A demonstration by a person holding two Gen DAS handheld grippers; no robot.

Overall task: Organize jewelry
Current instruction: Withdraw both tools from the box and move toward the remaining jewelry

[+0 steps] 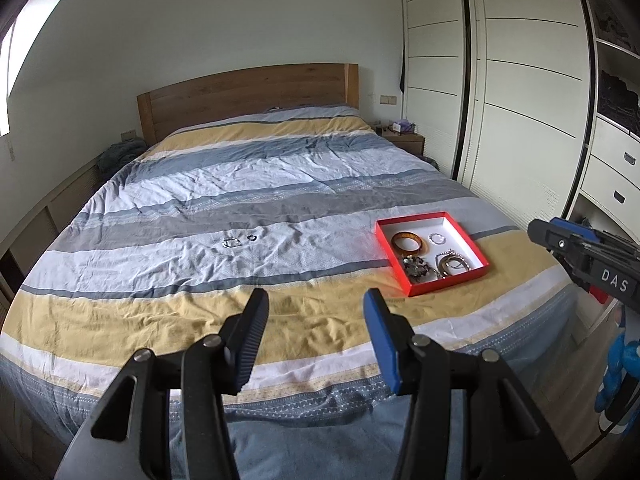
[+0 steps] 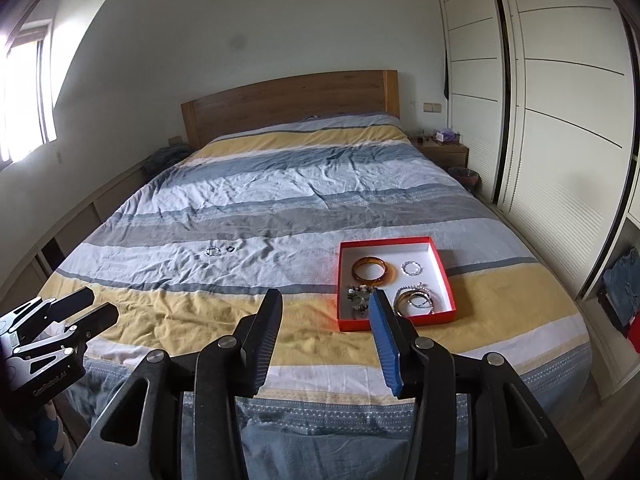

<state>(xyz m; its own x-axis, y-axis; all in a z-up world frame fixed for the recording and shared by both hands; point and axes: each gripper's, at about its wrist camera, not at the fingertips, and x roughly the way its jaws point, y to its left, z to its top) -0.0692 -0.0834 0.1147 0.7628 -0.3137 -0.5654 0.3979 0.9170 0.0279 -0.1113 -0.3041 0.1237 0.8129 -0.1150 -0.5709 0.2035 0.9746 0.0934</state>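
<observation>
A red tray (image 1: 448, 281) (image 2: 396, 322) with a white floor lies on the striped bedspread near the foot of the bed, to the right. In it are an amber bangle (image 1: 408, 249) (image 2: 370, 280), a small beaded bracelet (image 1: 431, 237) (image 2: 405, 268), a dark clustered piece (image 1: 418, 268) (image 2: 360, 298) and several silver bangles (image 1: 452, 264) (image 2: 414, 304). A loose bracelet (image 1: 232, 242) (image 2: 213, 251) and a small ring (image 1: 251, 237) (image 2: 231, 248) lie on the spread, mid-bed to the left. My left gripper (image 1: 316, 304) (image 2: 92, 308) and right gripper (image 2: 326, 304) (image 1: 560, 244) hover above the foot edge, both open and empty.
The bed (image 1: 248, 184) has a wooden headboard (image 1: 248, 96). White sliding wardrobe doors (image 2: 560, 140) line the right side, with drawers (image 1: 616, 176) nearer. A nightstand (image 2: 442, 150) and a waste basket (image 2: 464, 176) stand by the far right corner. A low ledge (image 1: 60, 204) runs along the left wall.
</observation>
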